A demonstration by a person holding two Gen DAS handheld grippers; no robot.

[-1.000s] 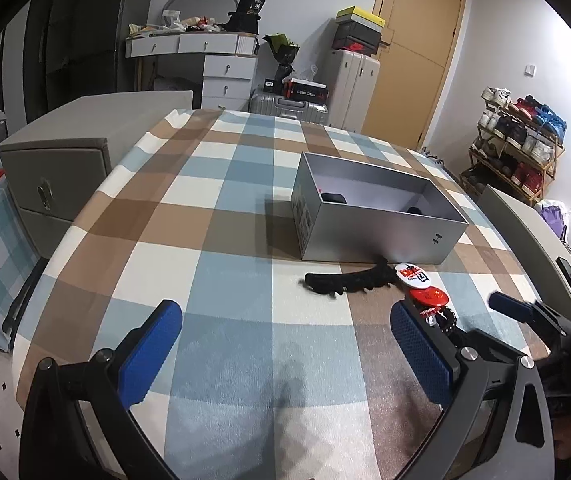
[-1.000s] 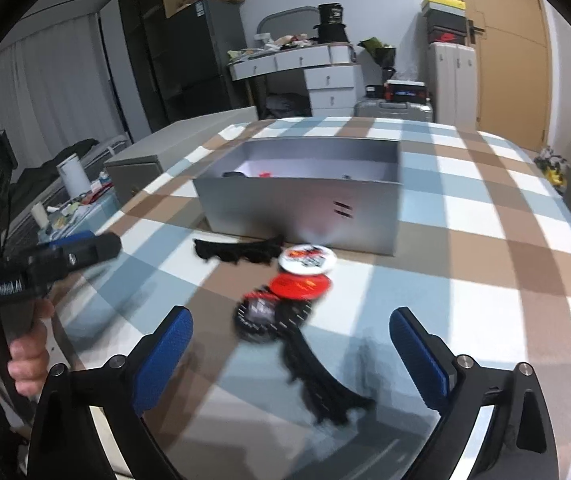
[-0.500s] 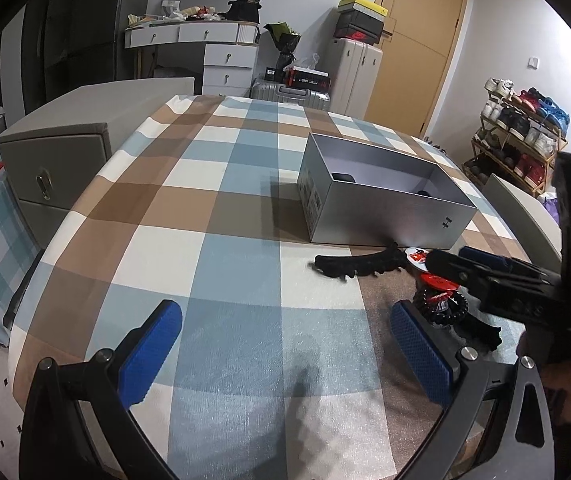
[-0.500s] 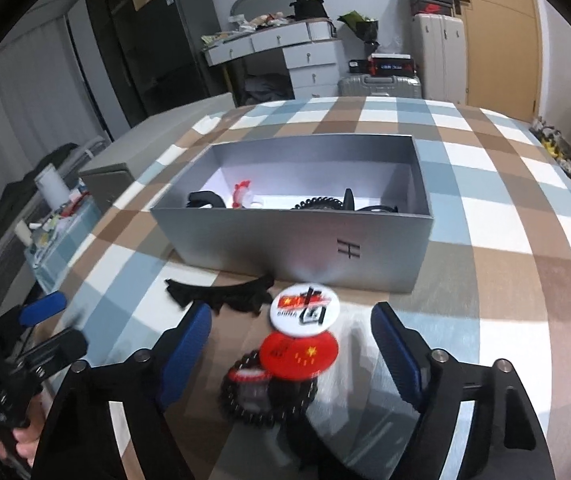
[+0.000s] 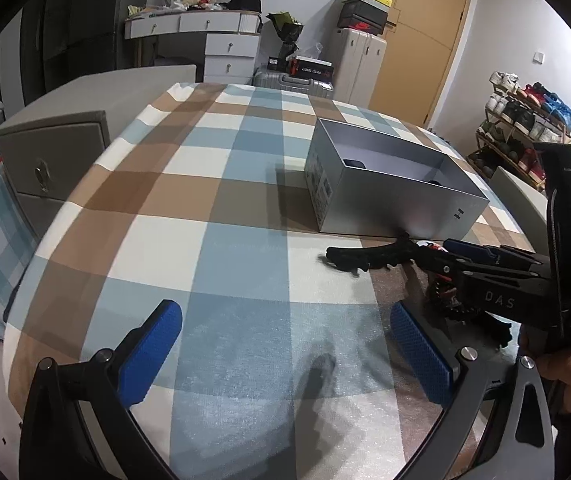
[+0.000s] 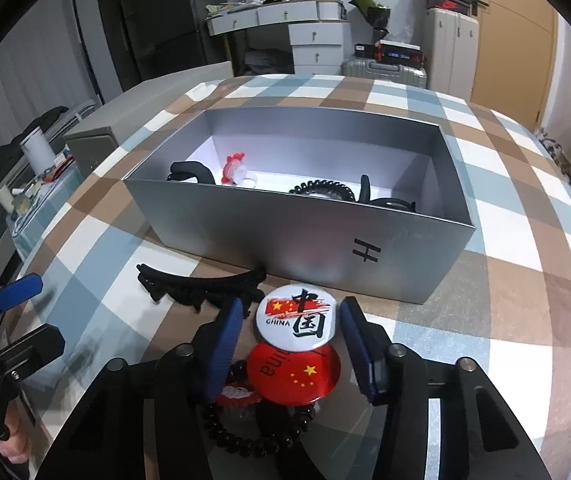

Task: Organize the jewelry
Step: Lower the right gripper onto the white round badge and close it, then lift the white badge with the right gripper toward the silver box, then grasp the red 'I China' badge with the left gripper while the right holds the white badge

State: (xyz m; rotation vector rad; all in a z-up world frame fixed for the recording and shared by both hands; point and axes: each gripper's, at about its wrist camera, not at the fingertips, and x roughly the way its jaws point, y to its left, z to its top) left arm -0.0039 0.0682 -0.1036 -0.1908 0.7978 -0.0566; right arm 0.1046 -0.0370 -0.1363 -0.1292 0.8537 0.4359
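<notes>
A white round badge [image 6: 297, 316] lies on the checked tablecloth in front of the silver box [image 6: 285, 224], overlapping a red badge [image 6: 293, 372]. My right gripper [image 6: 291, 308] straddles the white badge and its jaws are closing; a thin gap still shows at each pad. A black bead bracelet [image 6: 237, 436] lies under the gripper, and a black hair claw [image 6: 197, 286] just to its left. The box holds a red-and-white piece [image 6: 235, 168], a black coil tie [image 6: 321, 190] and black clips. My left gripper [image 5: 283, 316] hovers open over bare cloth, left of the right gripper [image 5: 445, 254].
A grey cabinet [image 5: 53, 148] stands close to the table's left edge. Behind the table are a white dresser [image 5: 221, 40], suitcases [image 5: 293, 78] and a wooden door. A shoe rack [image 5: 525, 128] stands at the right. A hand [image 5: 565, 364] holds the right gripper.
My right gripper has moved forward over the badges toward the box, and its jaws have narrowed around the white badge. The left gripper has stayed nearly still.
</notes>
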